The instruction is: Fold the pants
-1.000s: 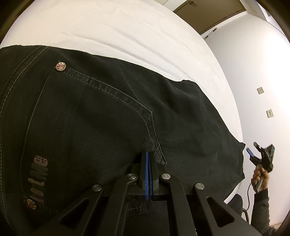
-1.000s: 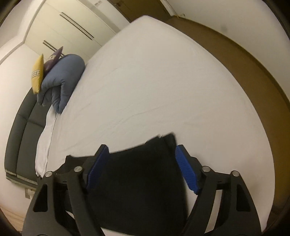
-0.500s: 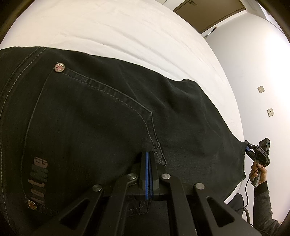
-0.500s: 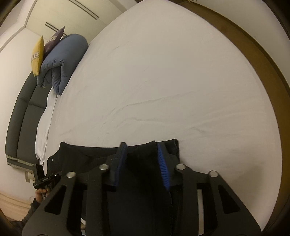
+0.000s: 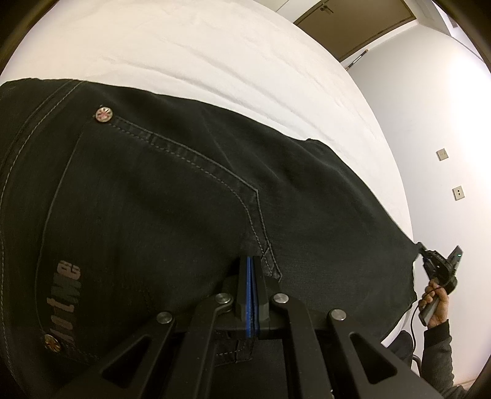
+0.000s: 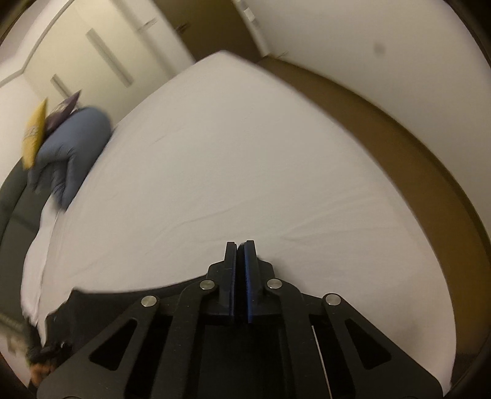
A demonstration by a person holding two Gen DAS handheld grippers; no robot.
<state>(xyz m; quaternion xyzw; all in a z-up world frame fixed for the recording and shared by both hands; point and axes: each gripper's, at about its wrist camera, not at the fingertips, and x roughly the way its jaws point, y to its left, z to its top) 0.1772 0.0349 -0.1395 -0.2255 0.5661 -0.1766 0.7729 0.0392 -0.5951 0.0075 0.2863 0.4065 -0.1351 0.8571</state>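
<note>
Black jeans lie flat on the white bed, back pocket and rivets up, legs running to the right. My left gripper is shut on the jeans near the pocket's lower corner. My right gripper is shut on the leg hem; black cloth shows under its fingers. It also shows in the left wrist view at the far right, on the hem corner, in a hand.
A blue-grey pillow and a yellow cushion sit at the bed's head by a dark headboard. A brown bed frame rims the mattress. White walls and a door stand beyond.
My right gripper went from wide open over the hem to shut on it, and its view has tilted upward and blurred. My left gripper has stayed shut in place.
</note>
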